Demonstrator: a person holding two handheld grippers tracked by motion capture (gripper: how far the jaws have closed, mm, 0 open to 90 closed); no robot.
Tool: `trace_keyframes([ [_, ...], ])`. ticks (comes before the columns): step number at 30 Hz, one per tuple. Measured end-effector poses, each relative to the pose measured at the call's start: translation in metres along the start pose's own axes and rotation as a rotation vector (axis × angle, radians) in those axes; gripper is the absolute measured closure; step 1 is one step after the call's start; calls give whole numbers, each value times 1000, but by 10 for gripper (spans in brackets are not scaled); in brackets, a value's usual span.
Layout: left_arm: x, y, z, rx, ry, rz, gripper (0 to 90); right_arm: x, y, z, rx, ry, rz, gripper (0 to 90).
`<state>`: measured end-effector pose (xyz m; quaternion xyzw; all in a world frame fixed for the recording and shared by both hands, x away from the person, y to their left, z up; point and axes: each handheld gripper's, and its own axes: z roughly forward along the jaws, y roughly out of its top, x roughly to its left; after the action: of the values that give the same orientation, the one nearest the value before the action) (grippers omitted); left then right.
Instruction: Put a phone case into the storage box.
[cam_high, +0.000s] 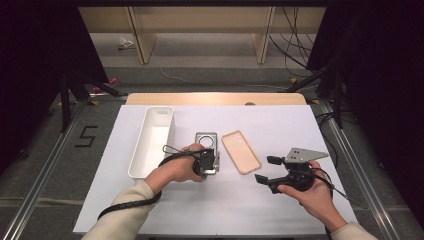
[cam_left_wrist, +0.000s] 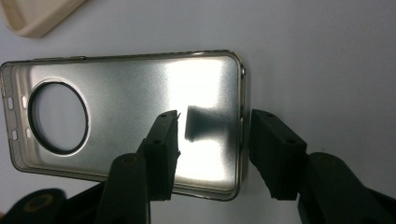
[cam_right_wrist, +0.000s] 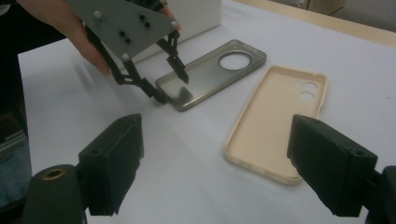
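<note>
A silver phone case with a round camera hole lies hollow side up on the white table cover. My left gripper is at its near end. In the left gripper view one jaw stands inside the silver case and the other outside its end wall, with a small gap showing, so it is open. A beige phone case lies just right of the silver one, also hollow side up. My right gripper hovers open at the right with nothing between its fingers, looking toward the beige case.
A long white tray stands left of the silver case, close to my left hand. The white cover ends at the table's front edge. A wooden strip runs along the far edge.
</note>
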<state>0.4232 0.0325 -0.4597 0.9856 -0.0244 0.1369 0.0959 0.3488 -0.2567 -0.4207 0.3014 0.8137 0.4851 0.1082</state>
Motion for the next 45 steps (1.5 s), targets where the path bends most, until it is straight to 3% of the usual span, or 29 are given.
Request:
trace_keyframes([
  [8, 0, 1, 0, 11, -39, 3, 670, 1, 0, 0, 0, 4, 0, 196],
  [22, 1, 4, 1, 24, -82, -29, 769, 1, 0, 1, 4, 13, 0, 196],
  [35, 1, 6, 1, 38, -77, -1, 818, 1, -1, 2, 6, 22, 1, 197],
  [45, -2, 4, 0, 20, -70, -19, 861, 1, -1, 2, 7, 27, 3, 199],
])
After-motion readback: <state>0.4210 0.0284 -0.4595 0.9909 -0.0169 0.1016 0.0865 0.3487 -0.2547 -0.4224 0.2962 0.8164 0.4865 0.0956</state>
